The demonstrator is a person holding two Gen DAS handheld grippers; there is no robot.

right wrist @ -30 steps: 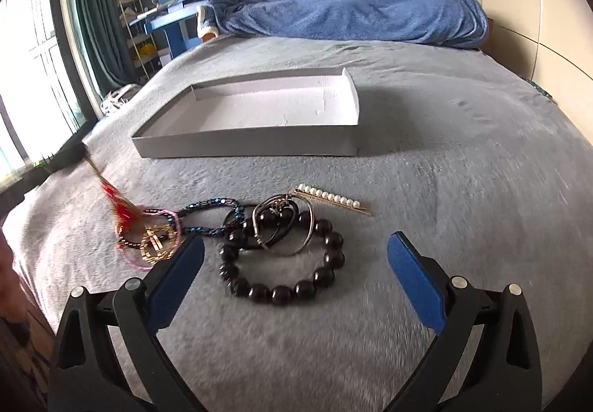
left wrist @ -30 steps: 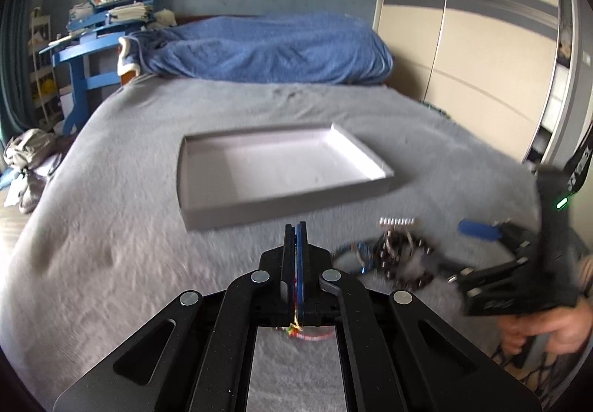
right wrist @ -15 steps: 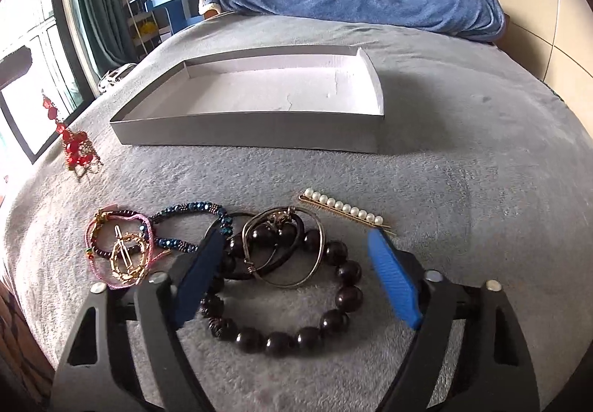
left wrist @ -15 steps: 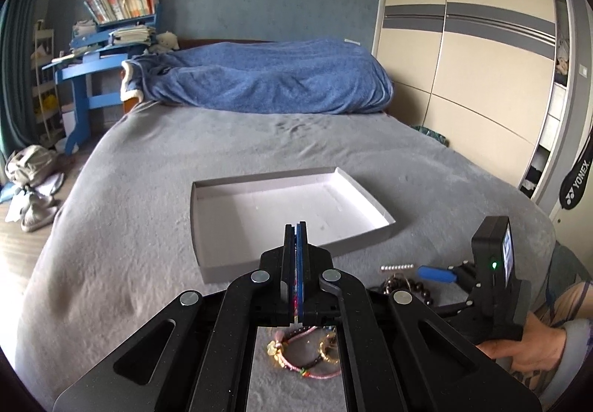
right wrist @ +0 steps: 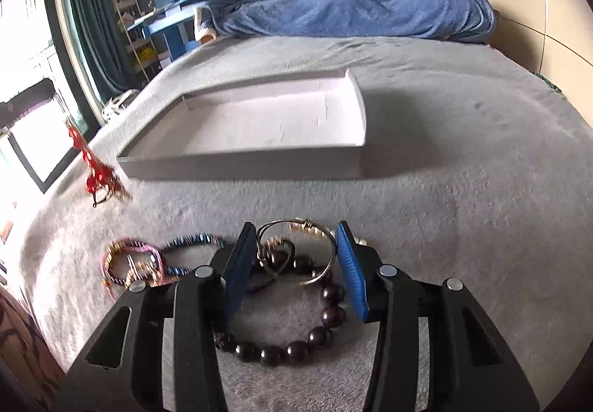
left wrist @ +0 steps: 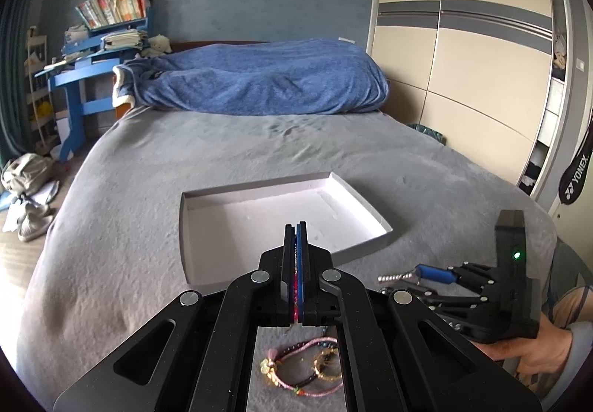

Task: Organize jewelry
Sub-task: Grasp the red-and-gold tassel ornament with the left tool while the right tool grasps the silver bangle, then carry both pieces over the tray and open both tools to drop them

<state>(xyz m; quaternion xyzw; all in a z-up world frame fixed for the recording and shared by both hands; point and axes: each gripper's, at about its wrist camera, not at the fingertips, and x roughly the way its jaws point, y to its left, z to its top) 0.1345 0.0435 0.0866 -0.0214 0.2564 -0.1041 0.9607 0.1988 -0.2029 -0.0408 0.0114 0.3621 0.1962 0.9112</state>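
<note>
A shallow white tray (left wrist: 374,217) (right wrist: 355,104) lies empty on the grey bed. My left gripper (left wrist: 295,237) is shut on a red beaded piece (left wrist: 295,295), which hangs in the air at the left of the right wrist view (right wrist: 94,167). My right gripper (right wrist: 292,256) is open, its blue pads on either side of a silver bangle (right wrist: 318,249) lying over a dark bead bracelet (right wrist: 296,334). A pink cord bracelet (right wrist: 129,263) (left wrist: 304,371) and a blue bead bracelet (right wrist: 192,241) lie to the left. A pearl pin (left wrist: 396,277) shows by the right gripper (left wrist: 437,274).
The grey bedspread (left wrist: 259,152) has a blue blanket (left wrist: 259,78) heaped at its far end. A wardrobe (left wrist: 463,59) stands on the right. A blue desk with books (left wrist: 92,52) stands at the far left, with shoes (left wrist: 29,211) on the floor.
My left gripper has risen and drawn back with the red piece. My right gripper has moved forward over the pile and narrowed around the silver bangle.
</note>
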